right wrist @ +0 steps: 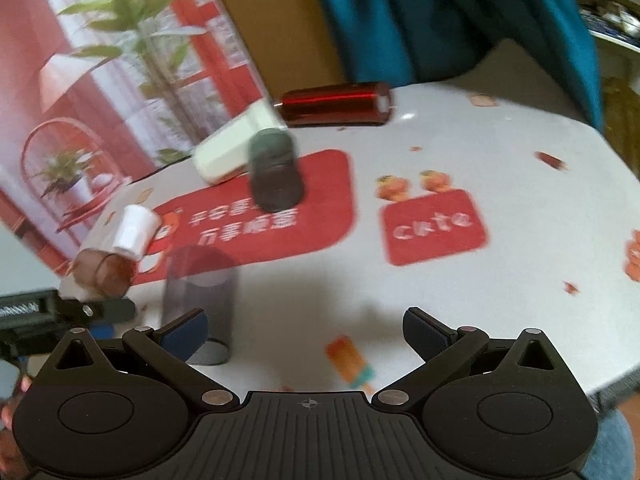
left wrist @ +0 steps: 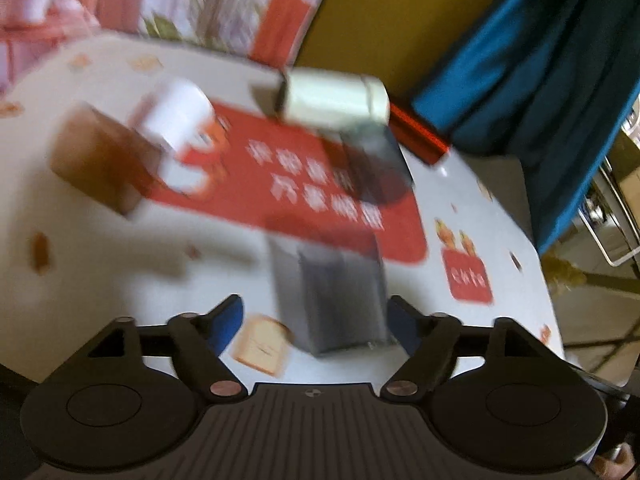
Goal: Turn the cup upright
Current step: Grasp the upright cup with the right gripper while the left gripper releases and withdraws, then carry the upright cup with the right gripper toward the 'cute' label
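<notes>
A smoky grey see-through cup [left wrist: 336,300] stands on the white table between the fingers of my left gripper [left wrist: 316,320], which is open around it without clearly touching. The same cup [right wrist: 200,304] shows in the right wrist view at the lower left, next to the left finger of my open, empty right gripper [right wrist: 306,332]. A dark grey cup [right wrist: 276,172] lies on its side on the red mat [right wrist: 320,208]. A white cup [right wrist: 230,148], a brown cup [right wrist: 106,268] and a small white cup [right wrist: 136,232] also lie tipped. Both views are blurred.
A shiny red cylinder [right wrist: 336,104] lies on its side at the table's far edge. A blue cloth [right wrist: 440,16] hangs behind the table. A red patterned backdrop [right wrist: 100,80] stands at the left. The table edge [right wrist: 624,184] curves off at the right.
</notes>
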A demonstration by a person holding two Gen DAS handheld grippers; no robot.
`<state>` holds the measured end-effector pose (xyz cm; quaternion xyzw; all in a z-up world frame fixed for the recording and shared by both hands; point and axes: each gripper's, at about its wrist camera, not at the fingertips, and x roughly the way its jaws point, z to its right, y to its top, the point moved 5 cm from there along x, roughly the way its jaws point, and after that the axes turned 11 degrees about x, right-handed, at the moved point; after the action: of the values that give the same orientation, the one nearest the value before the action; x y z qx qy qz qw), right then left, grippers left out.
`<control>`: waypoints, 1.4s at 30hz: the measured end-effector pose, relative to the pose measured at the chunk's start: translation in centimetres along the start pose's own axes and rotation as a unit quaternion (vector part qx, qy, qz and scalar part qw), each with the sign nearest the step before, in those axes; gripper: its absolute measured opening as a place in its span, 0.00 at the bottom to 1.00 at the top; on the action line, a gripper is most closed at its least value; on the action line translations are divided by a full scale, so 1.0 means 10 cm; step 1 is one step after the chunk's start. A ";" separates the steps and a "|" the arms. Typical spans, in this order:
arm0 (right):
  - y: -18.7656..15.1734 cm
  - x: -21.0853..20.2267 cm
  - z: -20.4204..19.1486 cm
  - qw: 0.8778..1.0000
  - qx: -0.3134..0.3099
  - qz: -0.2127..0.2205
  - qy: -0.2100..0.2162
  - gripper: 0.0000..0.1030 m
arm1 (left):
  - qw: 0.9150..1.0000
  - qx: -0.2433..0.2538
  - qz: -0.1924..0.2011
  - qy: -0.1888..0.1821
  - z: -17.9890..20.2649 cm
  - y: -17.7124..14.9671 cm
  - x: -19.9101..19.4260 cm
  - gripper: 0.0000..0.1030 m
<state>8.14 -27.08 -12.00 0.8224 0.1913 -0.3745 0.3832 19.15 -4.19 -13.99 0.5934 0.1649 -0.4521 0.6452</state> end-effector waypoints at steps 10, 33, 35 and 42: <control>-0.06 0.83 -1.07 0.990 -0.075 -0.108 0.048 0.96 | 0.990 0.011 0.052 0.133 -0.54 -0.07 -0.56 0.96; 0.01 0.62 -0.04 0.995 0.006 -0.100 -0.020 0.63 | 0.989 0.031 0.040 0.137 -0.57 -0.43 -0.48 0.97; 0.03 0.56 0.09 0.995 0.010 -0.094 -0.030 0.62 | 0.989 0.033 0.042 0.141 -0.57 -0.43 -0.49 0.97; 0.07 0.42 0.36 0.996 0.033 -0.064 -0.061 0.62 | 0.987 0.029 0.047 0.148 -0.59 -0.44 -0.52 0.97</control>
<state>9.57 -30.25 -16.36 0.7962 0.2069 -0.4540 0.3423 14.83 3.67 -14.23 0.6794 0.2170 -0.3330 0.6168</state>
